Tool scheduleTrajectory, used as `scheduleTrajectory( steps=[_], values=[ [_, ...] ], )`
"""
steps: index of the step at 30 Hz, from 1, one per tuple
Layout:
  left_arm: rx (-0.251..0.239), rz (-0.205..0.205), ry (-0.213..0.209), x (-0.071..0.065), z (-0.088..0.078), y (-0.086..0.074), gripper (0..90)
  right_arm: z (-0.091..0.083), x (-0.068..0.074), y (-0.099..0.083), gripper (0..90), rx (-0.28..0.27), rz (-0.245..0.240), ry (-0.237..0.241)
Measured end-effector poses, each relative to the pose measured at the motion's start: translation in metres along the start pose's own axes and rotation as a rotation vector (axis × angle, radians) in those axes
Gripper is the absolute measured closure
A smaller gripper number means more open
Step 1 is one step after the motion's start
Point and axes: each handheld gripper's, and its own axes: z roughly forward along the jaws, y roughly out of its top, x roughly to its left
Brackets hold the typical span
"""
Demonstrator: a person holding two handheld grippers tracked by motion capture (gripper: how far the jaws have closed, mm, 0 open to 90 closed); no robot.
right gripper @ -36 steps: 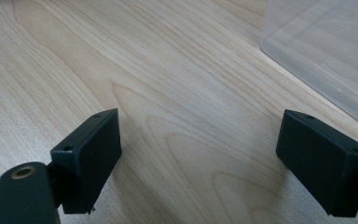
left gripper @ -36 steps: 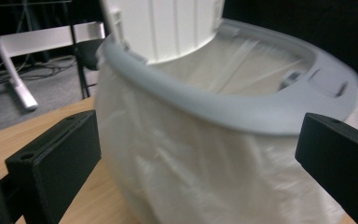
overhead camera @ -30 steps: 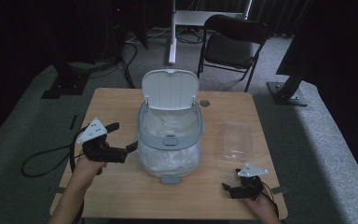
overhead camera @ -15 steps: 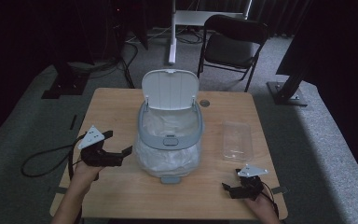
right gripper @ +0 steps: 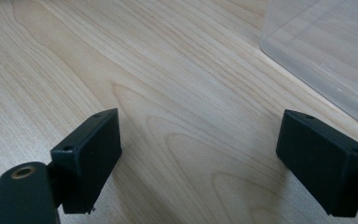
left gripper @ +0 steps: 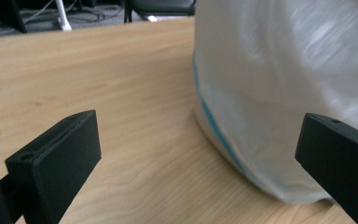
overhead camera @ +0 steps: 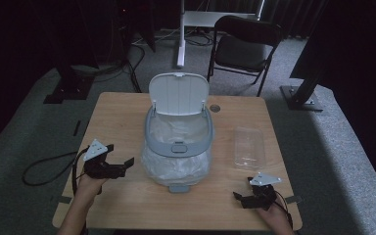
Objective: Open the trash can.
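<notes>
At the table's near edge, your right gripper (overhead camera: pixel 247 199) rests with jaws spread, empty. Your left gripper (overhead camera: pixel 122 164), jaws also wide, has pulled back from the bin (overhead camera: pixel 178 147) mid-table, lid up, bag untouched beyond.

High view sits above the near edge of the table (overhead camera: pixel 127 112), looking forward and down at the whole top. Left gripper view is low and close, facing the bagged bin (left gripper: pixel 284 93). Right gripper view looks down at bare wood beside the clear tray (right gripper: pixel 326 51). Both also show from above.
</notes>
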Motion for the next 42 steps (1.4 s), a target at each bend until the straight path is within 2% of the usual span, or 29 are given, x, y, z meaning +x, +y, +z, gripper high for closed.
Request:
scheduleTrajectory(
  steps=[5,7,8,10,11,13,14,17,18,21,25,29,32,33,34,42],
  values=[
    [0.024,0.008,0.055,0.007,0.004,-0.015,1.0,0.0,0.0,0.0,13.4,0.001,0.0,0.0],
    [0.035,0.005,0.061,0.008,0.005,-0.018,1.0,0.0,0.0,0.0,13.6,0.001,0.0,-0.001],
    [0.048,-0.002,0.073,0.012,0.006,-0.023,1.0,-0.001,0.0,-0.001,14.4,0.0,0.001,-0.004],
    [0.051,-0.004,0.076,0.014,0.006,-0.025,1.0,-0.001,0.0,-0.001,14.5,-0.001,0.003,-0.006],
    [0.056,-0.008,0.097,0.017,0.007,-0.03,1.0,-0.001,0.0,-0.001,14.7,-0.001,0.005,-0.009],
    [0.06,-0.014,0.104,0.019,0.007,-0.032,1.0,-0.002,0.0,-0.001,15.1,-0.001,0.004,-0.008],
    [0.067,-0.023,0.118,0.022,0.008,-0.036,1.0,-0.004,0.0,-0.001,18.4,0.005,0.003,-0.007],
    [0.071,-0.034,0.138,0.026,0.009,-0.041,1.0,-0.005,0.001,-0.002,18.3,0.006,0.001,-0.004],
    [0.071,-0.051,0.147,0.029,0.009,-0.044,1.0,-0.007,0.003,-0.003,17.4,0.004,-0.02,-0.039],
    [0.074,-0.062,0.156,0.032,0.009,-0.047,1.0,-0.009,0.005,-0.002,17.4,0.016,-0.017,-0.039],
    [0.083,-0.068,0.183,0.035,0.011,-0.052,1.0,-0.015,0.004,0.002,19.5,0.032,0.022,0.018],
    [0.096,-0.079,0.187,0.038,0.013,-0.058,1.0,-0.026,0.003,0.006,19.5,-0.027,0.047,-0.001],
    [0.105,-0.082,0.186,0.039,0.014,-0.06,1.0,-0.032,0.001,0.009,19.4,-0.04,0.061,0.005],
    [0.112,-0.086,0.189,0.041,0.015,-0.062,1.0,-0.04,-0.001,0.014,13.9,-0.074,0.083,-0.014],
    [0.113,-0.09,0.189,0.041,0.015,-0.062,1.0,-0.042,-0.002,0.016,12.6,-0.083,0.084,-0.031],
    [0.139,-0.098,0.196,0.043,0.017,-0.068,1.0,-0.058,-0.018,0.028,12.2,-0.143,0.125,-0.078]
  ],
)
